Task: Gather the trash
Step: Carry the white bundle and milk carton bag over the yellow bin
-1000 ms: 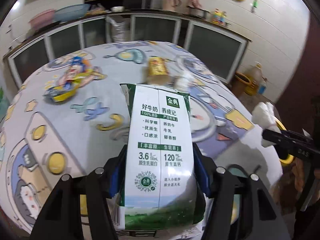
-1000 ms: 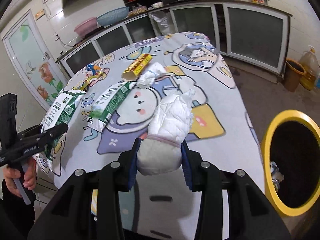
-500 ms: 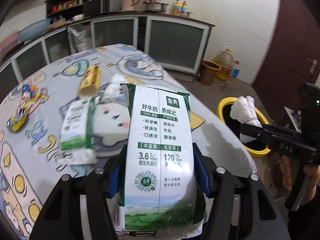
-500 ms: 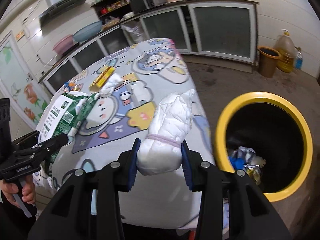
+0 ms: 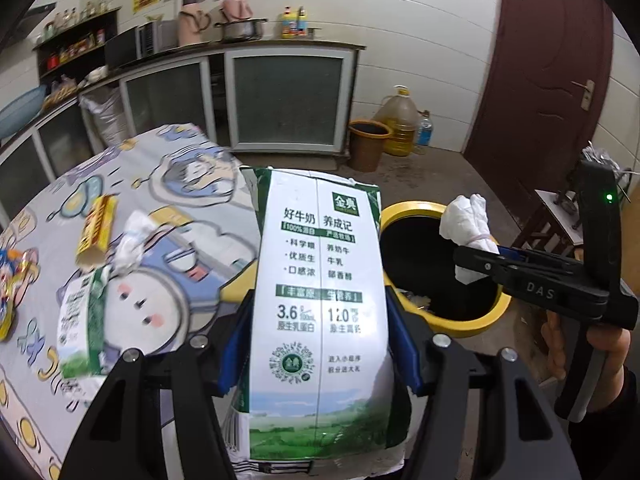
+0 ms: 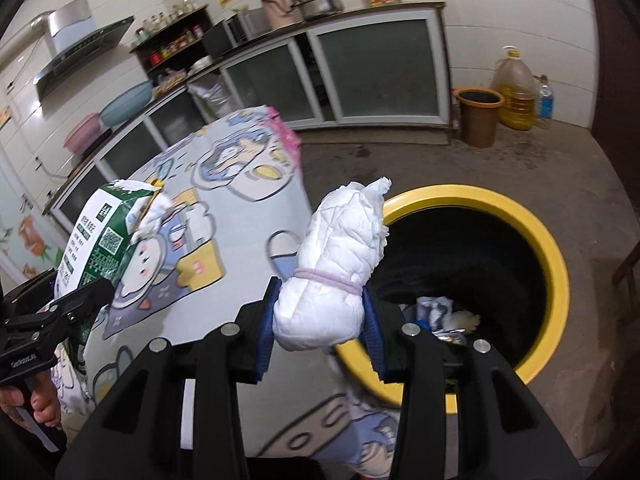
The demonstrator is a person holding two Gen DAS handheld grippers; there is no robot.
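Observation:
My left gripper is shut on a green and white milk carton, held upright near the table's edge; it also shows in the right wrist view. My right gripper is shut on a white rolled bundle tied with a pink band, held over the near rim of the yellow-rimmed trash bin. In the left wrist view the bundle hangs over the bin, which holds some trash. On the table lie another milk carton, a crumpled tissue and a yellow box.
The round table has a cartoon-print cloth. A colourful wrapper lies at its left edge. A brown bucket, an oil jug and cabinets stand behind. A dark red door and a small stool are to the right.
Both grippers have swung right from the table toward the bin, each still holding its item. The bundle now hangs over the bin's rim, and the carton is closer to the bin.

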